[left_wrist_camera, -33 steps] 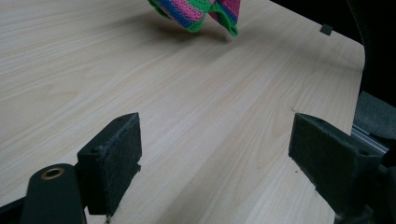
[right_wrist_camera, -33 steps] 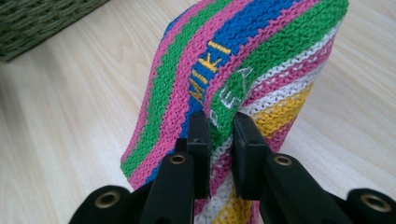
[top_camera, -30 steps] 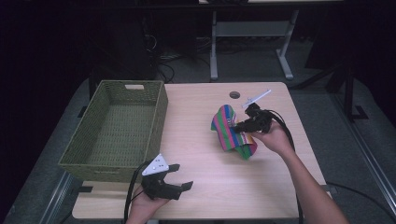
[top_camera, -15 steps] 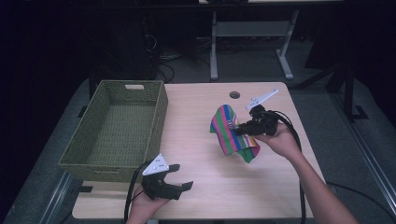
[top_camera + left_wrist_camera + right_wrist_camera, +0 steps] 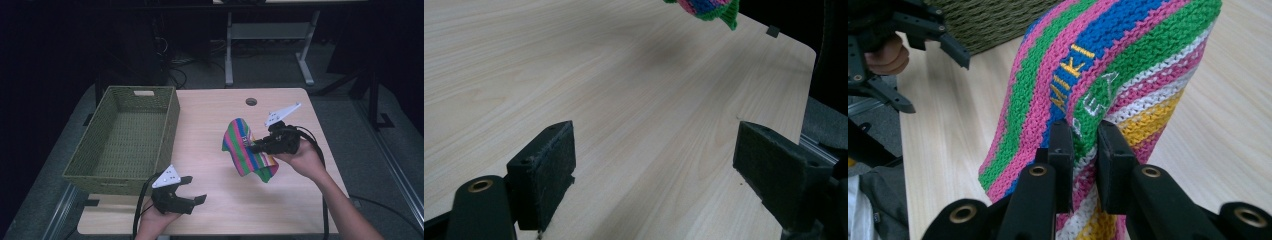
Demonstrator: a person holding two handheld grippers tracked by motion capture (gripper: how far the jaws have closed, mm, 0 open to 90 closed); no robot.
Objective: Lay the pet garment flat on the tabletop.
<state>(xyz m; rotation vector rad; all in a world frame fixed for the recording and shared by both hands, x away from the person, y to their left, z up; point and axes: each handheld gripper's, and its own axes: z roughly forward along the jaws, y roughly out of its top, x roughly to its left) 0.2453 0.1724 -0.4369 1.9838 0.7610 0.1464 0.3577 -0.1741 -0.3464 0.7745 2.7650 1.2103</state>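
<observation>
Evidently right gripper (image 5: 256, 146) pinches striped knit cloth (image 5: 245, 150) aloft, likely bound for basket (image 5: 165, 131); left gripper (image 5: 192, 189) idle, jaws apart.

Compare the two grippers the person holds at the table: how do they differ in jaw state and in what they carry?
The left gripper has its jaws wide apart with bare table between them; the right gripper has its jaws pinched on the striped knitted cloth. The left gripper sits low near the table's front edge beside the green basket; the right gripper holds the cloth raised off the wood. Both are black, two-jawed and hand-held.
</observation>
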